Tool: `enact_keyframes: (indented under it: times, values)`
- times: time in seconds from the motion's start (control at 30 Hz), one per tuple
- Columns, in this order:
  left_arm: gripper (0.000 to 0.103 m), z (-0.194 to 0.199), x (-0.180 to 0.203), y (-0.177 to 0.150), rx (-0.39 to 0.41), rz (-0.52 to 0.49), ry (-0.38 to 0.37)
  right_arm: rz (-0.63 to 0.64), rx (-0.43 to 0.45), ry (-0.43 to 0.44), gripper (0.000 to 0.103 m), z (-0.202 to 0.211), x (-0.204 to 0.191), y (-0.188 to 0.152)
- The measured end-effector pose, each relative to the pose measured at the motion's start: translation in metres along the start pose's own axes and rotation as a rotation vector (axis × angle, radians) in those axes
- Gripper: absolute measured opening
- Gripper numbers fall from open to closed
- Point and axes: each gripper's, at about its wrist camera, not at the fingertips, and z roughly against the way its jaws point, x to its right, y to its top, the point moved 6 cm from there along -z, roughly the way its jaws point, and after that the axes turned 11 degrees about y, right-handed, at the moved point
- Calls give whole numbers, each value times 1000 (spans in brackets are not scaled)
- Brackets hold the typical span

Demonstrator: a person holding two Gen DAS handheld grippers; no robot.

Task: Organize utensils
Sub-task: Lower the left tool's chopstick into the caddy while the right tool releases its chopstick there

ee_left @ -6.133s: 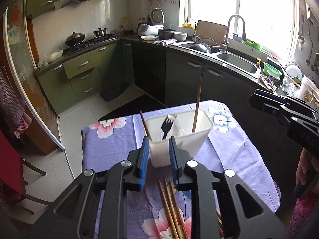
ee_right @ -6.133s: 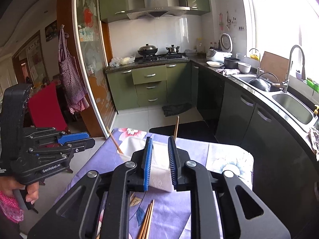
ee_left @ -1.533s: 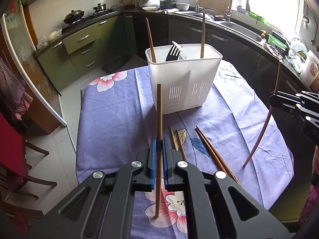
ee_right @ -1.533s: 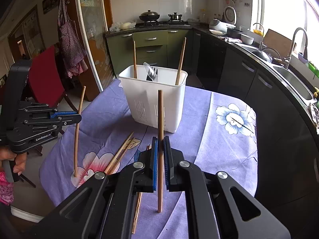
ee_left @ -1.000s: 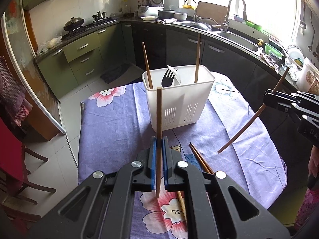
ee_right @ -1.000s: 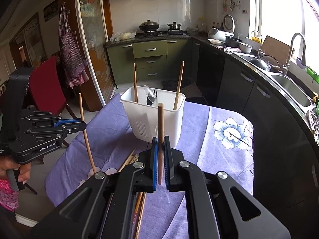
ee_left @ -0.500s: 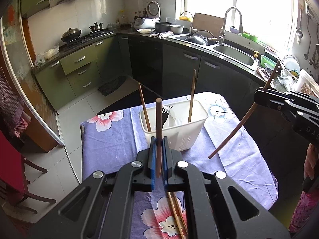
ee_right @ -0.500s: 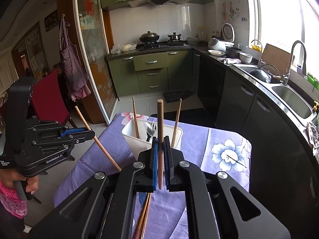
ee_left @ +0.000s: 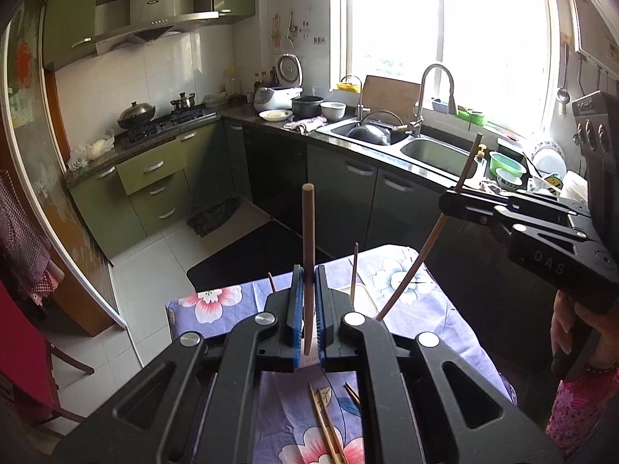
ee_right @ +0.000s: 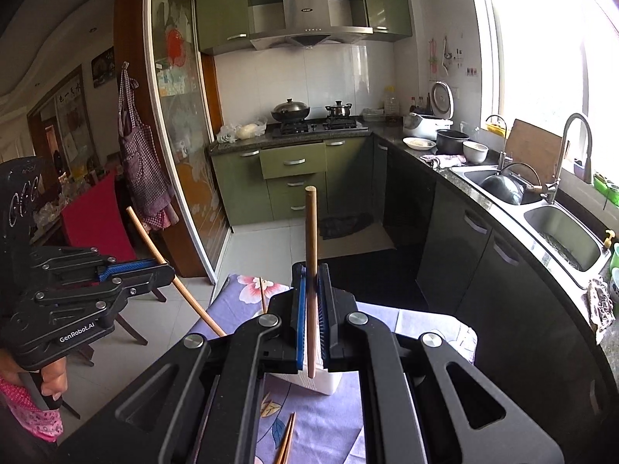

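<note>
In the left wrist view, the left gripper (ee_left: pixel 308 321) is seen with its blue pads pinched on a wooden chopstick (ee_left: pixel 308 259), which is held upright so that its lower end, showing just below the pads, can be lowered into the white utensil holder (ee_left: pixel 361 299). The holder is mostly hidden behind the gripper; only a part of its rim shows beside the right-hand pad, with two chopstick tips rising from it. The right gripper (ee_left: pixel 448 201) is seen beyond the holder to the right, closed on a second chopstick (ee_left: pixel 425 249) that slants down toward the holder's rim, apparently for the same drop. Loose chopsticks (ee_left: pixel 325 425) lie on the floral tablecloth (ee_left: pixel 390 278) nearer the camera than the holder, so more sorting appears to remain. In the right wrist view, the right gripper (ee_right: pixel 312 321) is shown clamped on its chopstick (ee_right: pixel 310 239), which runs straight up between the pads, its lower end hanging in front of the holder (ee_right: pixel 329 384), whose base shows under the gripper. To the left of the holder, the left gripper (ee_right: pixel 162 270) is seen squeezing its slanted chopstick (ee_right: pixel 174 276), the lower tip angled toward the holder. A few more chopsticks (ee_right: pixel 286 442) lie on the cloth before the holder.
</note>
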Motion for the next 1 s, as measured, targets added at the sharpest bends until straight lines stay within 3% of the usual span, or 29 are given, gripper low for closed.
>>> enact_keyframes:
  times: [0.27, 0.67, 0.83, 1.0]
  values:
    - [6, -41, 3, 20, 15, 10, 47, -41, 12, -19, 7, -33, 29, 12]
    - [7, -116, 6, -34, -115, -6, 28, -48, -112, -18, 7, -106, 38, -52]
    - [21, -121, 4, -53, -151, -6, 16, -52, -117, -25, 11, -111, 38, -66]
    - [27, -93, -1, -64, -134, 6, -5, -42, -69, -20, 16, -77, 26, -67]
